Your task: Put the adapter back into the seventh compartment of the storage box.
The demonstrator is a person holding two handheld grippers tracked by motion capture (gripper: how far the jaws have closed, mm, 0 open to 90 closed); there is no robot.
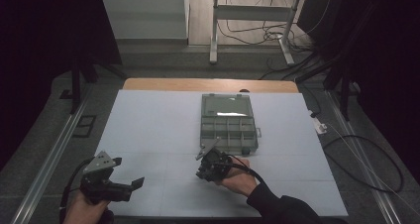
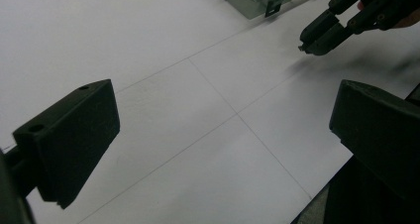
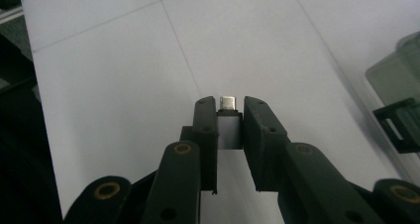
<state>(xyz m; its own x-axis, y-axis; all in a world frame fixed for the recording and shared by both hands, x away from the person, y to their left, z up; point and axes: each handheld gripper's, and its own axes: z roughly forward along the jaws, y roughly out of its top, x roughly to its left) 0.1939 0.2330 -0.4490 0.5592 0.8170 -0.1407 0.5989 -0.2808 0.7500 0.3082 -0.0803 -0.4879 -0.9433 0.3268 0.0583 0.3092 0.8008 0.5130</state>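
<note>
The right tongs [image 3: 229,116] clamp a small white plug [image 3: 228,127] above the table [image 1: 148,130], by the near edge of the open compartment box [image 1: 229,122]. The left tongs [image 1: 116,184] gape empty at the near-left corner. Likely carrying; next, lower it into a compartment.

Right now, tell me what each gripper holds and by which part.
The right gripper is shut on a small white plug with a metal tip, clamped by its white body, the tip poking out past the jaws. The left gripper is open and holds nothing.
</note>
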